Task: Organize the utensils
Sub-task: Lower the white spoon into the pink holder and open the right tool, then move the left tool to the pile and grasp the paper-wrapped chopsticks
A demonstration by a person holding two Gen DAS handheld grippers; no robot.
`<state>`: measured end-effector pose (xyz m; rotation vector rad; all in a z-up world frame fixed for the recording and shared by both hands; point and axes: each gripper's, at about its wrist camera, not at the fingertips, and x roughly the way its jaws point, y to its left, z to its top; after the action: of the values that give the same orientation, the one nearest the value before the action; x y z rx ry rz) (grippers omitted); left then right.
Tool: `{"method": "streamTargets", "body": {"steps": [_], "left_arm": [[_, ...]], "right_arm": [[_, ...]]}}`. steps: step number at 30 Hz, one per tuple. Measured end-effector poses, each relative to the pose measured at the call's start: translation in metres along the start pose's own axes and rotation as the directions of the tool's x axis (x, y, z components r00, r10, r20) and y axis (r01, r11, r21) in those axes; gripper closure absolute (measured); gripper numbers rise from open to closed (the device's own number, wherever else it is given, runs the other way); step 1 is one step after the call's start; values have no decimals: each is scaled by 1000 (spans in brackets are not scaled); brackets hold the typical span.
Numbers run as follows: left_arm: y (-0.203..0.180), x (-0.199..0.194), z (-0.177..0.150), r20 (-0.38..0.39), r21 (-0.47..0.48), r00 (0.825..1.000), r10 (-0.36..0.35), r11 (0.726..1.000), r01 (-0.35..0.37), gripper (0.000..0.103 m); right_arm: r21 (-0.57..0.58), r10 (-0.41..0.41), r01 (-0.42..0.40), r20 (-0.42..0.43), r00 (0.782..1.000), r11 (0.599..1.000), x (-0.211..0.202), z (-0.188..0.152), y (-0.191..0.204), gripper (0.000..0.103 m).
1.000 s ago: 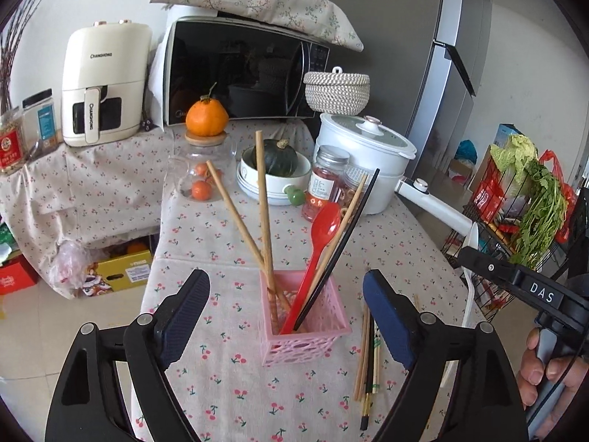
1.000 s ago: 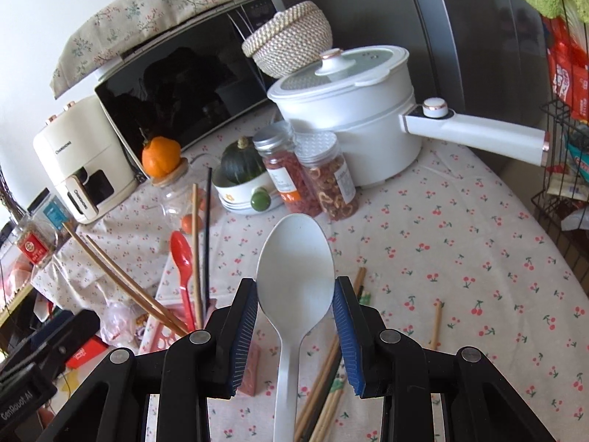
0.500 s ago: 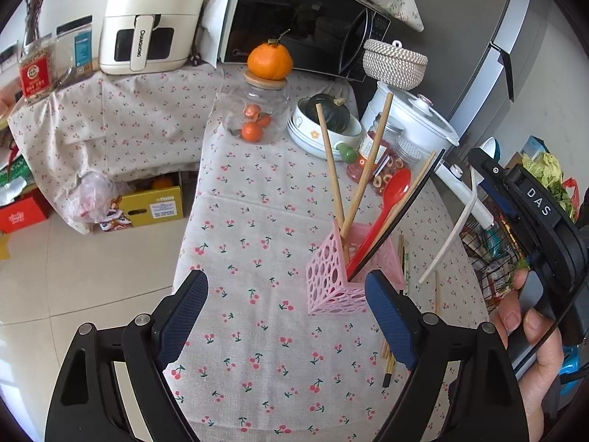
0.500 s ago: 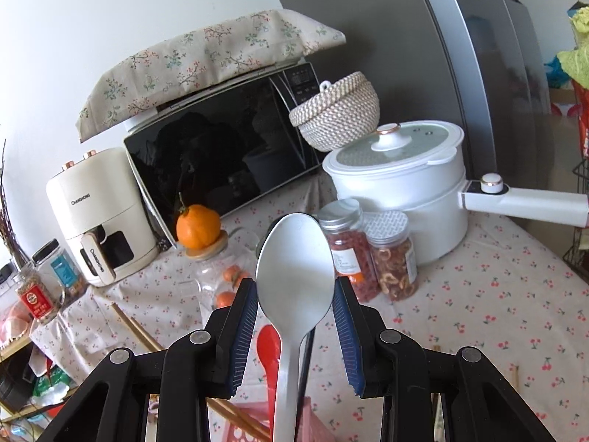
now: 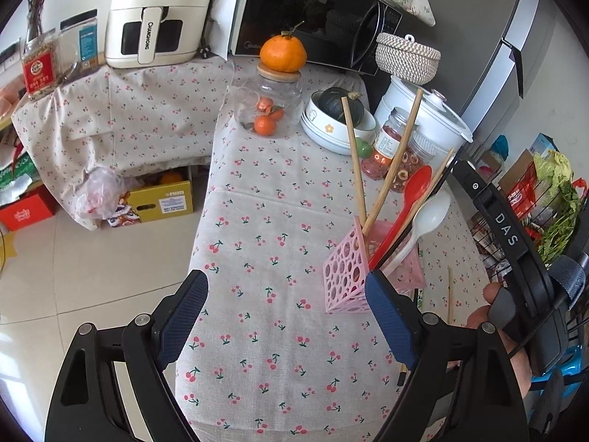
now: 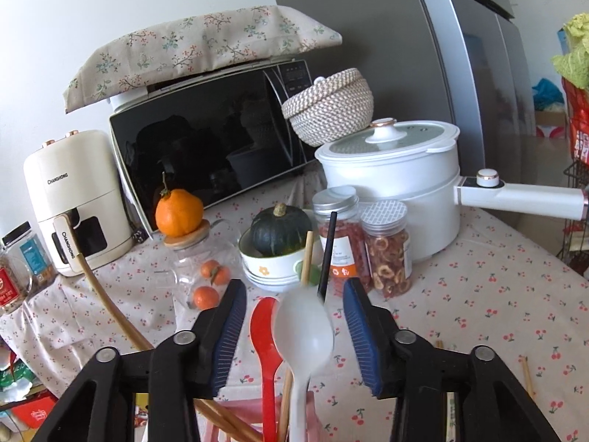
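**Dropping the white spoon into the pink holder**

Standing in the pink perforated plastic holder [image 5: 349,276] on the cherry-print tablecloth [image 5: 268,331] are one red plastic spoon [image 5: 412,191], one white plastic spoon [image 6: 305,331], two tall wooden chopsticks [image 5: 355,162] and at least one black chopstick [image 6: 325,254]. More chopsticks lie loose on the cloth to the right of the holder; their number cannot be told.

A second ago the right gripper [image 6: 294,316] pinched the white spoon above the table. Its jaws are now opening, the blue pads clear of the spoon, which sits blurred between them with its handle down in the holder.

The left gripper [image 5: 287,316] hangs wide open and empty, now nearer the table's left edge, the holder just beyond its right finger [image 5: 390,316]. Two lidded jars [image 6: 364,243] of dried food stand far behind.
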<state>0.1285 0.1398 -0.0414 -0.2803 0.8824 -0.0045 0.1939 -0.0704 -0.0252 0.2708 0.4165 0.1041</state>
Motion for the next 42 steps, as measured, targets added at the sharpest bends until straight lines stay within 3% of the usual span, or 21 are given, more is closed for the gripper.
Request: {"method": "streamTargets", "body": {"steps": [5, 11, 16, 20, 31, 34, 37, 39, 42], "left_arm": [[-11, 4, -6, -15, 44, 1000, 14, 999, -14, 14], [-32, 5, -19, -51, 69, 999, -18, 997, 21, 14], [-57, 9, -34, -91, 102, 996, -23, 994, 32, 14], [-80, 14, -47, -130, 134, 991, -30, 990, 48, 14], [-155, 32, -73, -199, 276, 980, -26, 958, 81, 14], [-171, 40, -76, -205, 308, 979, -5, 949, 69, 14], [-187, 49, -78, -222, 327, 975, -10, 941, 84, 14], [-198, 52, -76, -223, 339, 974, -26, 935, 103, 17], [-215, 61, -70, -259, 330, 960, -105, 925, 190, 42]], "right_arm": [[33, 8, -6, -82, 997, 999, -17, 15, -26, 35], [55, -56, 70, -215, 975, 996, -39, 26, -79, 22], [103, -91, 140, -381, 920, 985, -47, 12, -129, 21], [109, -103, 180, -497, 862, 978, -50, -2, -162, 20], [65, -117, 210, -658, 744, 976, -62, -20, -226, 20], [47, -139, 228, -671, 728, 973, -62, -20, -235, 20], [56, -132, 226, -668, 732, 972, -62, -16, -242, 20], [69, -120, 223, -672, 731, 973, -60, -14, -246, 20], [78, -107, 219, -686, 719, 973, -53, -15, -249, 20]]}}
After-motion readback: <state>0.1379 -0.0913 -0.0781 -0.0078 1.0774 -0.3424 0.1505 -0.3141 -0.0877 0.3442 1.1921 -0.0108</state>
